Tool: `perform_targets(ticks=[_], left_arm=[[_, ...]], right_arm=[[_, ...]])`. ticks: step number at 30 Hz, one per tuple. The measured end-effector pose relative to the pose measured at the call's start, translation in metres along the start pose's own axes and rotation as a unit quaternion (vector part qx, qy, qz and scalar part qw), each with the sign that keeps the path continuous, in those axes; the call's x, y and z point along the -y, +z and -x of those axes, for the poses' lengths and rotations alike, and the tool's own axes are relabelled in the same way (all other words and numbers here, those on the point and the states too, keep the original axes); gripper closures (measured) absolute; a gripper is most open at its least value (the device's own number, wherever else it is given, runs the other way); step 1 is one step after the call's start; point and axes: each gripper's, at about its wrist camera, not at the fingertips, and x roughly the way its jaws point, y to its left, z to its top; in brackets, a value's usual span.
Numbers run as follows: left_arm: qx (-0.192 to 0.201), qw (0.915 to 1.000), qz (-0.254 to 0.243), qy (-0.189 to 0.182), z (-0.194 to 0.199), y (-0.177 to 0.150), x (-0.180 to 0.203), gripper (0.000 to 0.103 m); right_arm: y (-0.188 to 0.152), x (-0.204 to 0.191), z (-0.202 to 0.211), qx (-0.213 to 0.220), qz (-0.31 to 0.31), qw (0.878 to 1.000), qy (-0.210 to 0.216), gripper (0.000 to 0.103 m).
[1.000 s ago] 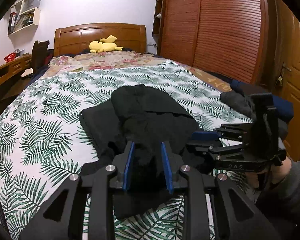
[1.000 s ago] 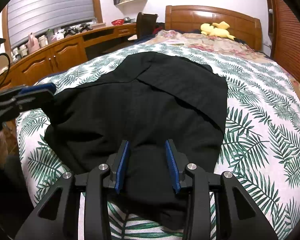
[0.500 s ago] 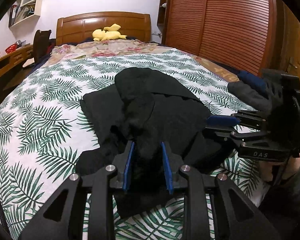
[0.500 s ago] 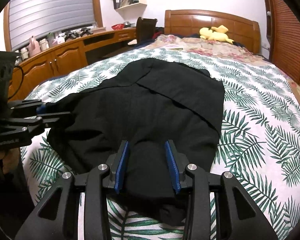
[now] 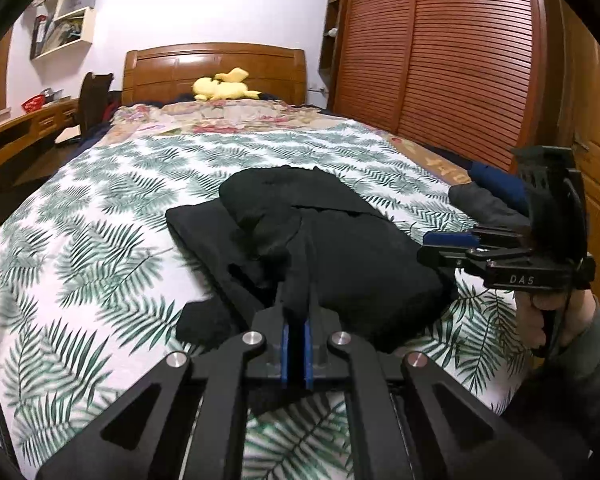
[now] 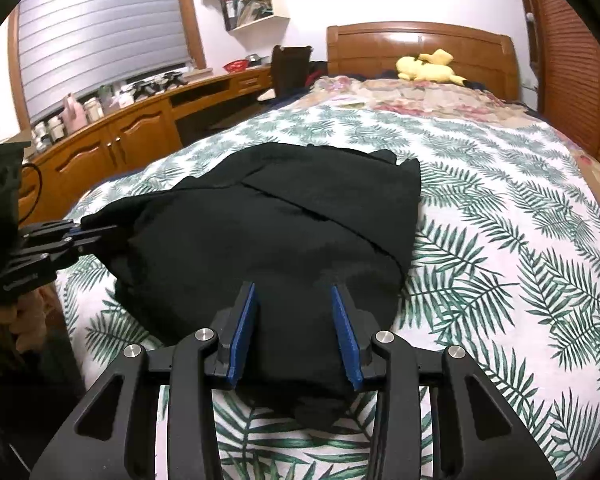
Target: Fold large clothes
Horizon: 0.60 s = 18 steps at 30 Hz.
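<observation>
A large black garment (image 5: 340,240) lies crumpled on the palm-leaf bedspread (image 5: 100,240), near the foot of the bed. My left gripper (image 5: 295,308) is shut, with a ridge of the black cloth pinched between its blue pads. The right wrist view shows the left gripper (image 6: 100,232) at the garment's (image 6: 300,220) left edge, the cloth drawn taut toward it. My right gripper (image 6: 296,308) stands open over the near end of the garment, black fabric below and between its spread pads. In the left wrist view the right gripper (image 5: 424,246) hovers at the garment's right side, held by a hand.
A yellow plush toy (image 5: 220,88) rests by the wooden headboard (image 6: 420,40). Folded dark and blue clothes (image 5: 484,200) sit at the bed's right edge beside the slatted wardrobe doors (image 5: 460,60). A wooden desk with cupboards (image 6: 140,132) runs along the bed's left side.
The left gripper's jaws closed onto a fold of the black garment that had been loose between them. The right gripper stayed open over the near end.
</observation>
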Motion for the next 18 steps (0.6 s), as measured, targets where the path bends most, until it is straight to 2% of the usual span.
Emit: perform_targets(ticks=[4, 9, 15, 18], left_arm=[[-0.011, 0.9998, 0.012, 0.010, 0.002, -0.012, -0.002, 0.101], [-0.024, 0.9991, 0.027, 0.020, -0.009, -0.020, -0.007, 0.101], [-0.030, 0.9986, 0.026, 0.035, -0.017, -0.026, -0.010, 0.100], [-0.033, 0.9985, 0.030, 0.030, -0.018, -0.030, -0.014, 0.100]], right_arm=[[-0.004, -0.006, -0.003, -0.009, 0.012, 1.000, 0.009, 0.065], [-0.011, -0.005, -0.017, -0.041, 0.021, 0.999, 0.012, 0.065], [-0.004, 0.002, -0.014, -0.026, 0.011, 0.999, 0.021, 0.065], [0.004, 0.011, -0.016, -0.022, -0.004, 1.000, -0.004, 0.061]])
